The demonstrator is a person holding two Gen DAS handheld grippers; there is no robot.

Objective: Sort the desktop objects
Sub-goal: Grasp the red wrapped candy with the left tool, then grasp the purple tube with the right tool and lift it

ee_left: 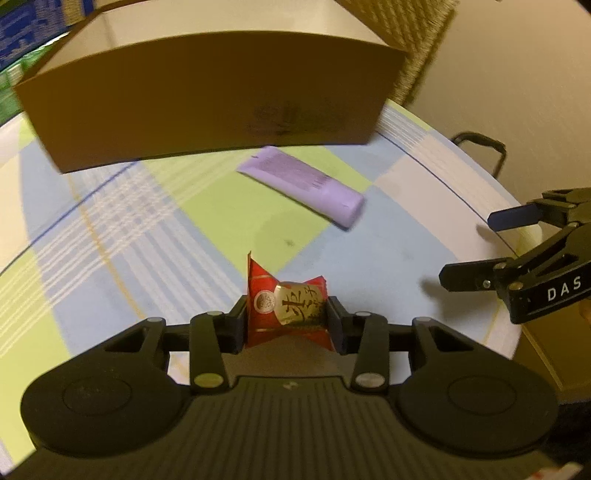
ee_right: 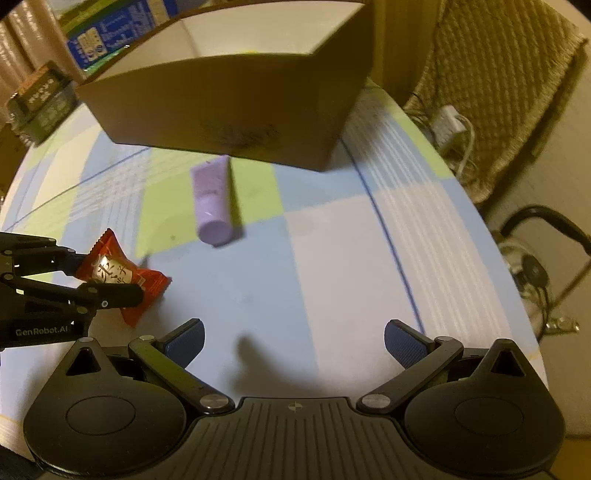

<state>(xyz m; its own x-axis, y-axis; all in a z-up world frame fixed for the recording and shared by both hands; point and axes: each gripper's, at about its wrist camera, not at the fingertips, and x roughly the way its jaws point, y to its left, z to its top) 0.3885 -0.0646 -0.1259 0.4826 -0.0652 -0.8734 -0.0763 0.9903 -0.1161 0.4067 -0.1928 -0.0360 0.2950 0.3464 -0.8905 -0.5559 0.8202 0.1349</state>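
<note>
Across the desk, under its checked cloth of blue, green and white, the largest thing is an open cardboard box standing toward the far edge, its near wall facing both cameras. Behind the box, past the far left edge in the right wrist view, stand a blue printed carton and a dark tin; a woven chair back rises beyond the far right edge.

Just in front of the box's near wall lies a lilac tube, flat on the cloth, its capped end pointing toward the near edge and away from the box. It is apart from both grippers.

Nearer the near edge, toward the left side, the left hand-held gripper has its jaws drawn in on a red-wrapped candy; the pads press on the wrapper's two sides, and the twisted ends stick out beyond them. The candy sits low over the cloth; whether it still touches the cloth I cannot tell.

By the right edge the right hand-held gripper hangs with its jaws spread wide and nothing between the blue pads, only bare cloth below. The candy lies to its left, the tube ahead and left.
</note>
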